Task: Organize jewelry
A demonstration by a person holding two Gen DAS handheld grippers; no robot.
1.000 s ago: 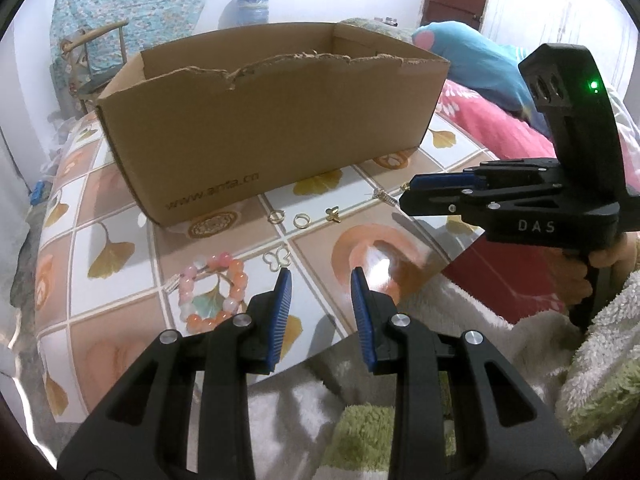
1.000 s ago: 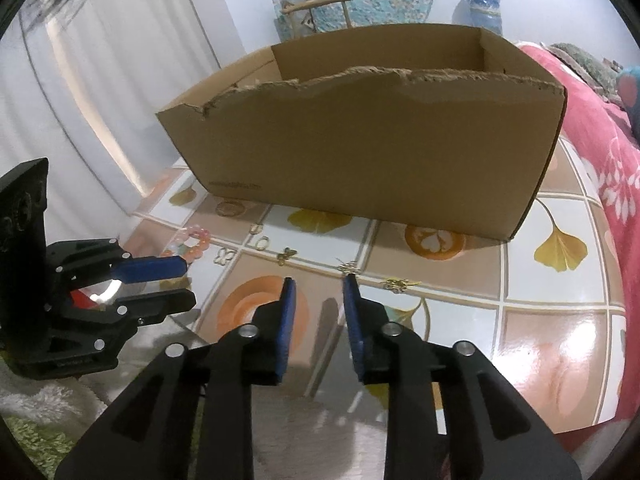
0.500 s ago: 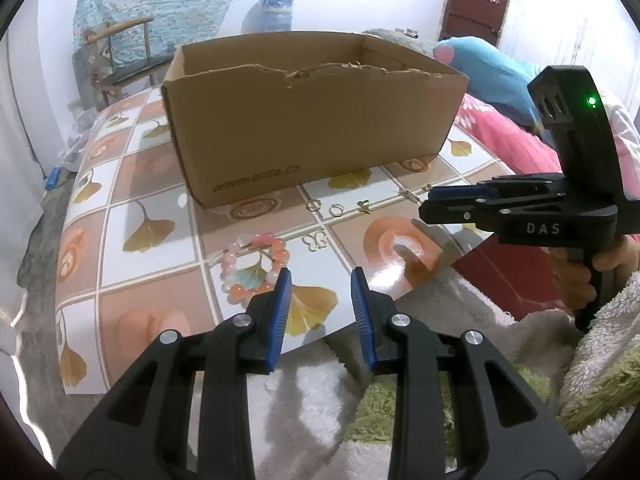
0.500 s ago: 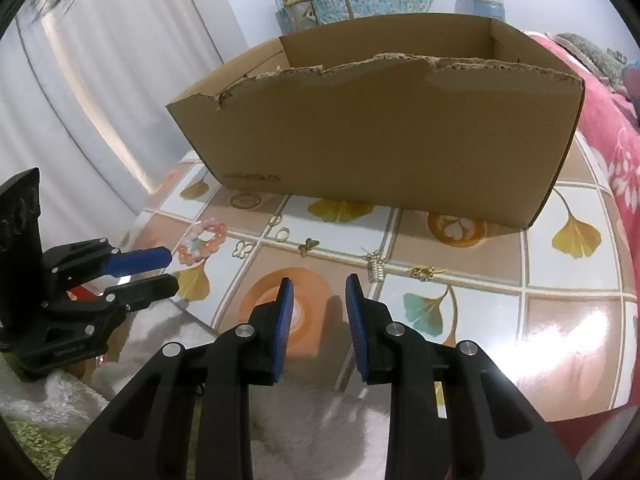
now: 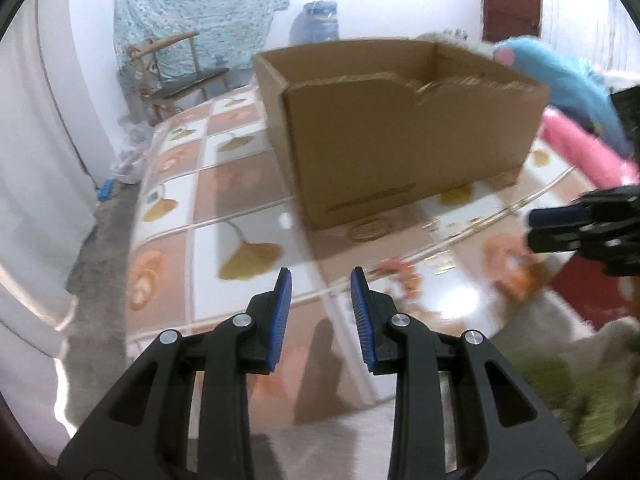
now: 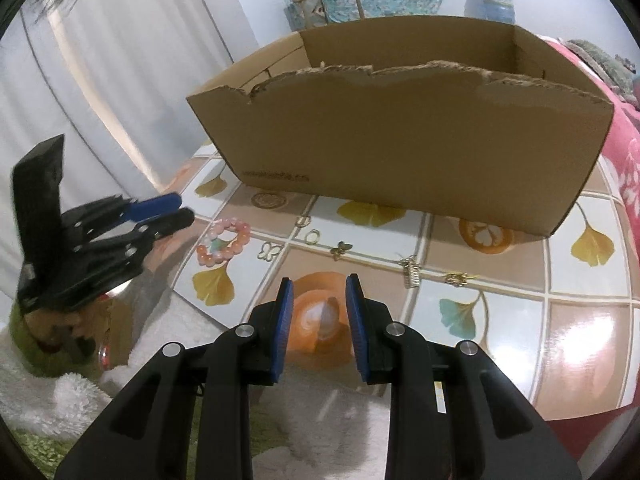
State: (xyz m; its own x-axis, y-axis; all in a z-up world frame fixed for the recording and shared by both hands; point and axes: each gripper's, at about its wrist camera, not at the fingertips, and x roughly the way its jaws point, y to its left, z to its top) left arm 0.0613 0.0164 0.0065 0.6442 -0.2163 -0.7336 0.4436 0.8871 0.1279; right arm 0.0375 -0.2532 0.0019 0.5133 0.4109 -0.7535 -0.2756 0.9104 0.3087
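In the right wrist view, the left gripper (image 6: 176,210) hangs over the near left edge of the glossy table with the ginkgo-leaf tile pattern (image 6: 592,320), its blue-padded jaws partly open and holding nothing. Just beyond it lies a pink and coral beaded bracelet (image 6: 224,240) as a flat loop. Next along the row, which runs parallel to the front wall of the open brown cardboard box (image 6: 400,152), come a pale butterfly-shaped piece (image 6: 267,251), two small gold rings (image 6: 308,229), a small gold bee-like charm (image 6: 340,249), a silver-gold coiled piece (image 6: 411,271) with its long axis pointing toward the near edge, and a small gold trinket (image 6: 456,278). The right gripper (image 6: 319,292) hovers over the near edge, jaws likewise partly open and empty.
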